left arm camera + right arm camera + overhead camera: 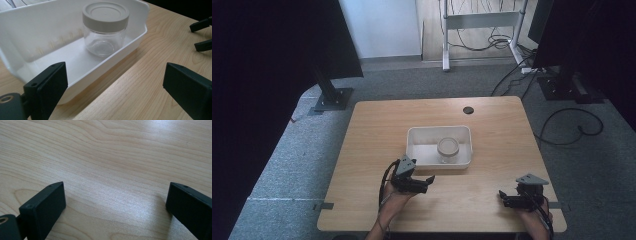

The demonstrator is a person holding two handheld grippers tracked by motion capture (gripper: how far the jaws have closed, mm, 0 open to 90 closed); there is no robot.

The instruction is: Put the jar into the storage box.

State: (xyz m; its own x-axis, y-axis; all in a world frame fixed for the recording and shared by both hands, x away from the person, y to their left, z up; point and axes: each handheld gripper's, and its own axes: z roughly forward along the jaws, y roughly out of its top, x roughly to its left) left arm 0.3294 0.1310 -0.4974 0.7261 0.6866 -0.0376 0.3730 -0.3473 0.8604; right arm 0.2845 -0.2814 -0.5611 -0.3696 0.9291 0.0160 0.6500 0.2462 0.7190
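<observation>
On the wooden table point(377, 120) stands a white bin point(414, 145) with a lidded jar point(447, 149) inside. Left gripper point(430, 181) is near the bin, jaws wide, empty. Right gripper point(502, 197) also wide, well apart.

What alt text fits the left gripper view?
A clear glass jar with a grey lid stands upright in a white plastic tub on a wooden table. The open left gripper faces it.
</observation>
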